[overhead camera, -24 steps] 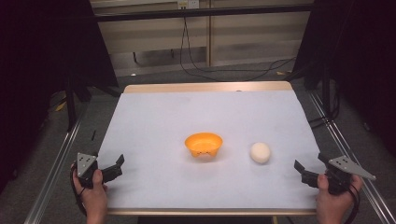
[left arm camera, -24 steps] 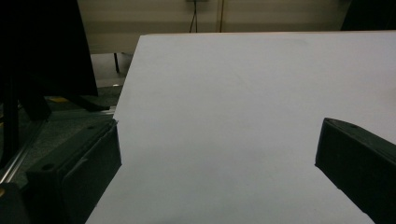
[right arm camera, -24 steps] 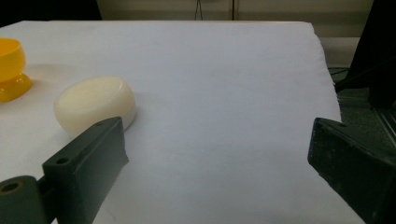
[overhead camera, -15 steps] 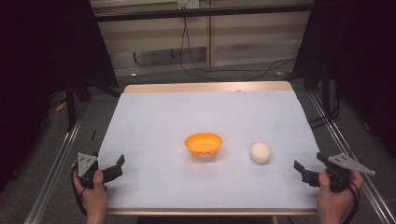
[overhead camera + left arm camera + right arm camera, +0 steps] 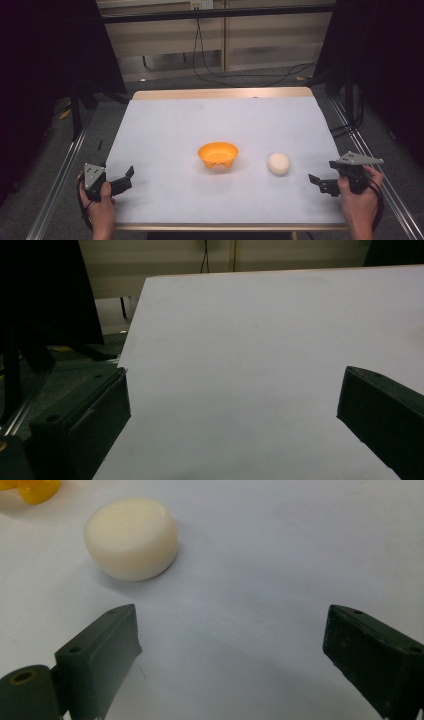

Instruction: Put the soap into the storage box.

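The pale round puck, lying toward the tabletop's right edge beside the orange bowl, looks light, smooth and firm, best pinched across its curved sides by the wide-open right gripper, while the left gripper gapes empty near the front-left corner.

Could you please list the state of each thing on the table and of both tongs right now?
Orange bowl: upright, sitting mid-table, nothing seen inside.
White round cake: lying flat on the table right of the bowl, untouched.
Left tongs: jaws open, empty, at the table's near left edge.
Right tongs: jaws open, empty, pointed toward the cake, apart from it.
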A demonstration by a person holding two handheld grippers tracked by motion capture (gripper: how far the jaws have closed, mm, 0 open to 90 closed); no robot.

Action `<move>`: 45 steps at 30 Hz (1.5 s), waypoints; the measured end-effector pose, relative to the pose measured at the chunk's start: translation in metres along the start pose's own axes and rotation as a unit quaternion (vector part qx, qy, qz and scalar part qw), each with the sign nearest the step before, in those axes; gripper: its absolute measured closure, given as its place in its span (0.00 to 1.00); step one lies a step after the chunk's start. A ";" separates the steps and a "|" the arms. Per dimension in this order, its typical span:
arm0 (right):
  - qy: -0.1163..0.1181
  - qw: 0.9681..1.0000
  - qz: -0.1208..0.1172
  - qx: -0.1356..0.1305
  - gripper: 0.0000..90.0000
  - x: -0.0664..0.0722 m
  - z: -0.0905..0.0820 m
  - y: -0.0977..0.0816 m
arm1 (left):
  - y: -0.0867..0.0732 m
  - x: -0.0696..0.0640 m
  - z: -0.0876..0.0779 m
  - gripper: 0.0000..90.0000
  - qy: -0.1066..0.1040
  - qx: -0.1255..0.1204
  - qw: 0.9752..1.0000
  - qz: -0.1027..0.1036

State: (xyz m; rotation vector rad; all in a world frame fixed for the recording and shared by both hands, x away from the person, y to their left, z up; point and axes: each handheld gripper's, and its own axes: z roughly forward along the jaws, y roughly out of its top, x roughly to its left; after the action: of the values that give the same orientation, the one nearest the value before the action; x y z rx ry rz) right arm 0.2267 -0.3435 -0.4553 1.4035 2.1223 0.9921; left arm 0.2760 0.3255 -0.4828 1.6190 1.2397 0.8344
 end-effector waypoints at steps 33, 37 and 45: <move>0.057 0.980 -0.100 0.165 0.06 0.018 0.044 0.069 | 0.001 -0.001 0.002 0.00 -0.005 0.010 1.000 0.010; 0.063 0.977 -0.111 0.169 0.08 0.021 0.048 0.074 | 0.001 -0.001 0.002 0.00 -0.004 0.011 1.000 0.011; 0.077 0.974 -0.117 0.179 0.11 0.027 0.055 0.080 | 0.001 0.000 0.002 0.00 -0.007 0.012 1.000 0.009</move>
State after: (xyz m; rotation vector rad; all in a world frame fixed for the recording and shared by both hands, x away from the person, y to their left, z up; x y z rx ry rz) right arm 0.3021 -0.2808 -0.4306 1.2188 2.6112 0.6679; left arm 0.2784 0.3243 -0.4828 1.6532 1.2320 0.8214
